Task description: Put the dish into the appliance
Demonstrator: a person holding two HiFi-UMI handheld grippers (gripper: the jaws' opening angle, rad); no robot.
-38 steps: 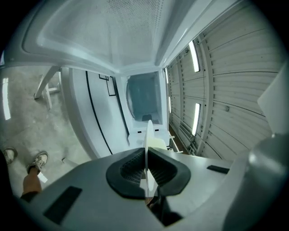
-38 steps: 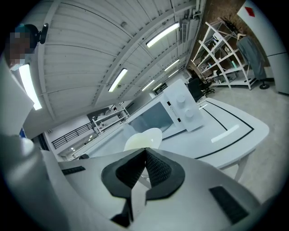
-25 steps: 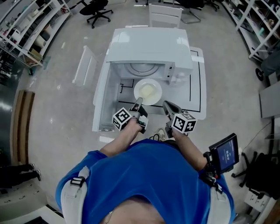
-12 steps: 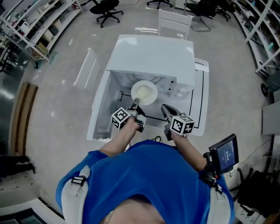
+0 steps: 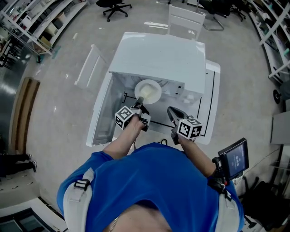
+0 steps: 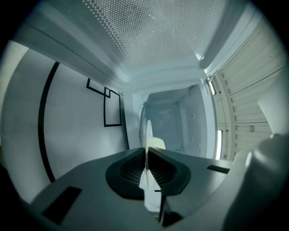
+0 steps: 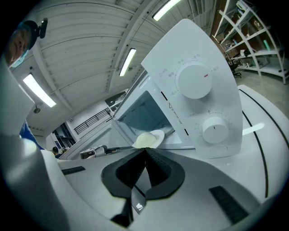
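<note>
White table (image 5: 210,90) with black tape lines, office chairs (image 5: 115,5) and shelving (image 5: 27,22) round the edges of the room. Microwave (image 5: 158,52) sits on it with its door (image 5: 102,113) swung open to the left. Left gripper (image 5: 139,102) is clamped tight on the rim of the pale dish (image 5: 148,90), which is right at the mouth of the cavity, maybe just inside, hard to say from above. Right gripper (image 5: 171,111) has its jaws pressed together with nothing in them, hanging in front of the two control knobs (image 7: 194,80).
</note>
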